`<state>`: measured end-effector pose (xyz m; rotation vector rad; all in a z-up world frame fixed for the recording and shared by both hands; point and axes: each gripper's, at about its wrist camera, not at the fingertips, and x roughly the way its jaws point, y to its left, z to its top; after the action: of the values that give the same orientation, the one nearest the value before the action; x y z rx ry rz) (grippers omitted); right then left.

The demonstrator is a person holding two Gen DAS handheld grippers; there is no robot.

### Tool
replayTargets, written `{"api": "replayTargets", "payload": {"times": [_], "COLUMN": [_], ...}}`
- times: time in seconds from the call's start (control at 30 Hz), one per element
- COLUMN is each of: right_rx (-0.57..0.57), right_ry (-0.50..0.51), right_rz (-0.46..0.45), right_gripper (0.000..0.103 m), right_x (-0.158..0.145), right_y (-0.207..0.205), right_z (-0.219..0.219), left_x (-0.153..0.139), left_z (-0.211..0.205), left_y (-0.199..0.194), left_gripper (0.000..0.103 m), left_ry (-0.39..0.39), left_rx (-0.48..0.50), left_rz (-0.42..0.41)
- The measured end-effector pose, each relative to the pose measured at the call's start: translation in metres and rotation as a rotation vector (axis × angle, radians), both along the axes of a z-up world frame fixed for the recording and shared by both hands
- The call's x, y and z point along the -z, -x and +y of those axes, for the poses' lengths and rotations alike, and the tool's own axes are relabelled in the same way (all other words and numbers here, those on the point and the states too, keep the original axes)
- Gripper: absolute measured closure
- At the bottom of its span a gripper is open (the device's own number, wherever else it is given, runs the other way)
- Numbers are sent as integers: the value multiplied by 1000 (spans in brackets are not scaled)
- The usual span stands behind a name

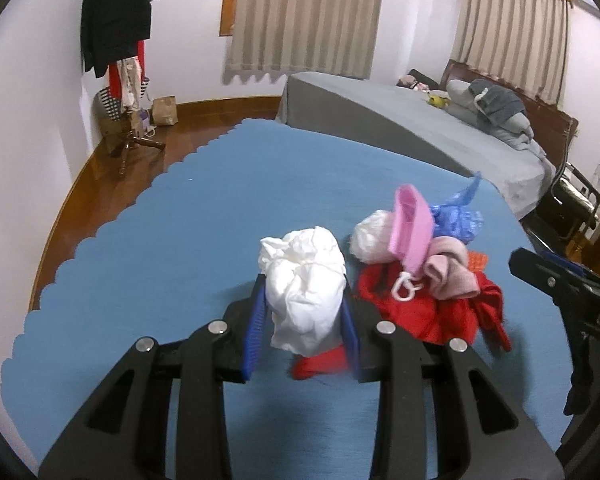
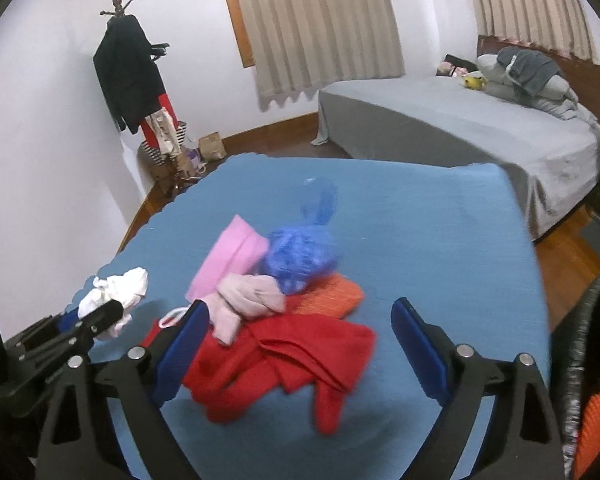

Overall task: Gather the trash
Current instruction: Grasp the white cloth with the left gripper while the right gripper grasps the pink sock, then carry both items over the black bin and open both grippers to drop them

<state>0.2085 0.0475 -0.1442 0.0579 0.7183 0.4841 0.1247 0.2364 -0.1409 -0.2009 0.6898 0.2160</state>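
Observation:
My left gripper (image 1: pixel 305 312) is shut on a crumpled white paper wad (image 1: pixel 306 288) and holds it just above the blue tablecloth (image 1: pixel 180 216). The wad also shows at the left of the right wrist view (image 2: pixel 116 300). To its right lies a pile: a red cloth (image 1: pixel 432 308), a pink pouch (image 1: pixel 412 224), a pale pink cloth (image 1: pixel 452 272), a blue plastic bag (image 1: pixel 456 216) and another white wad (image 1: pixel 370 240). My right gripper (image 2: pixel 300 344) is open, its fingers on either side of the red cloth (image 2: pixel 284 364), below the blue bag (image 2: pixel 300 260).
An orange cloth (image 2: pixel 328 296) lies under the pile. A grey bed (image 2: pixel 460 132) stands behind the table. A coat rack (image 2: pixel 132 80) with bags at its foot stands in the left corner. A dark bin rim (image 2: pixel 592 320) shows at the right edge.

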Motion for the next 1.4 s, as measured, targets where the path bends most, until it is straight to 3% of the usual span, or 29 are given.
{"api": "replayTargets", "payload": {"times": [0.27, 0.33, 0.4, 0.5, 0.97, 1.4], "right_rx": [-56, -71, -94, -121, -121, -11], "right_ry": [20, 24, 16, 8, -39, -70], "right_rz": [40, 59, 91, 102, 26, -16], "right_gripper": [28, 37, 56, 64, 65, 65], "right_x": [14, 18, 23, 25, -13, -41], "right_y": [-15, -18, -21, -21, 16, 42], "right_z": [36, 41, 44, 44, 7, -60], "left_x": [6, 5, 5, 4, -25, -55], "left_z": [16, 16, 15, 15, -16, -79], "left_y": [1, 1, 1, 2, 14, 19], "left_gripper": [71, 71, 71, 71, 71, 71], "left_ry": [15, 16, 17, 15, 6, -5], "left_rx": [-24, -22, -19, -13, 37, 150], "left_rz": [1, -2, -4, -8, -73, -131]}}
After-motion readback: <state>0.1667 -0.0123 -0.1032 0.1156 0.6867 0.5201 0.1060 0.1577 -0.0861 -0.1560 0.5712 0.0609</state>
